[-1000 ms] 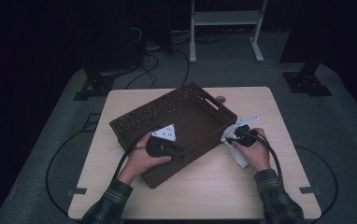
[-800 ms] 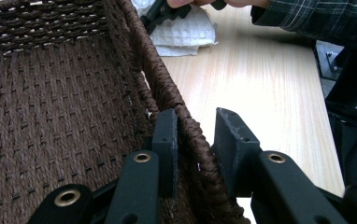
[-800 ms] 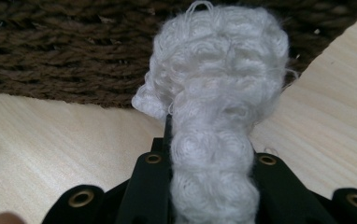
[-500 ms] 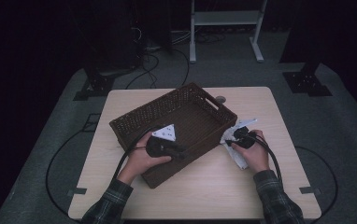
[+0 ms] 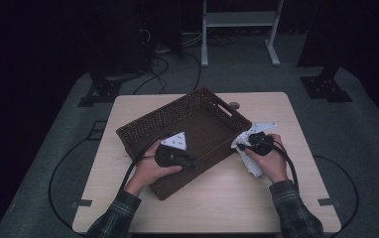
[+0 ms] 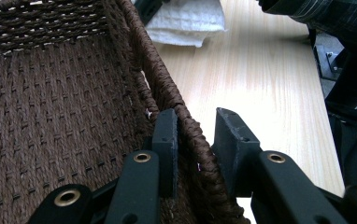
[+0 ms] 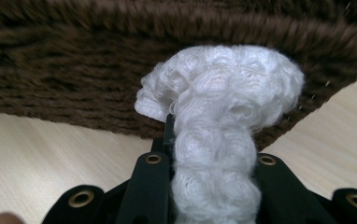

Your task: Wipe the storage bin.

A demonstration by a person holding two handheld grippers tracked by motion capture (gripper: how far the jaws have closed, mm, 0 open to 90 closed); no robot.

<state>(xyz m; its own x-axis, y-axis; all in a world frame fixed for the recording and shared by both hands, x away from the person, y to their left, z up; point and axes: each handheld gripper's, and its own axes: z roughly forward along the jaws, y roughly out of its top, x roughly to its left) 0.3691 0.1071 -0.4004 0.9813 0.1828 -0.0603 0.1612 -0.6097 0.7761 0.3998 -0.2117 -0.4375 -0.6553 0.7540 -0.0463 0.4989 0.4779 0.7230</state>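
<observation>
A dark brown woven basket sits askew on the light wooden table. My left gripper straddles its near wall, one jaw inside and one outside, and grips the wall. In the left gripper view the wall runs up between the jaws of the left gripper. My right gripper is at the basket's right side, shut on a white waffle cloth. In the right gripper view the cloth bulges out of the right gripper, close to the basket's outer wall. The cloth's far end lies by the basket's corner.
A small grey round thing lies on the table behind the basket. Bare tabletop stretches in front of the basket and to its right. A white metal stand and black cables are on the floor beyond the table.
My right gripper has lifted a little with the cloth beside the basket. The left gripper and the basket have stayed put.
</observation>
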